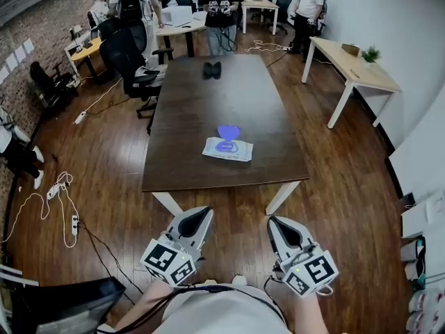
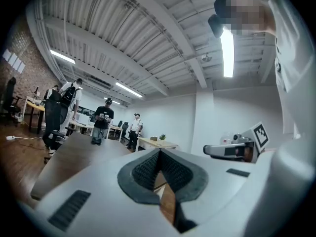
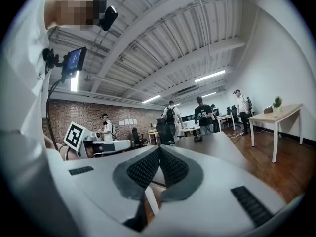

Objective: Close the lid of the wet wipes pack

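Lying flat on the near half of the long dark-brown wooden table, the white soft wet wipes pack rests a little right of the table's middle line. Its blue-violet plastic lid is flipped up at the pack's far edge, so the pack is open. In the head view both tools are held low and close to the person's body, short of the table's near edge and well apart from the pack. The left white two-jaw gripper is at the lower left and the right white two-jaw gripper at the lower right, each with its marker cube toward the person. They sit side by side, both pointing level toward the table. The left gripper view shows its dark ribbed pads brought together at the tips with nothing between them; only wooden floor shows through the slit lower down. The right gripper view shows the same: its pads meet at the tip and grip nothing. At the table's far end lies a small black object. Beyond it stand several people and black office chairs. To the right stands a light wooden desk with a small green potted plant.
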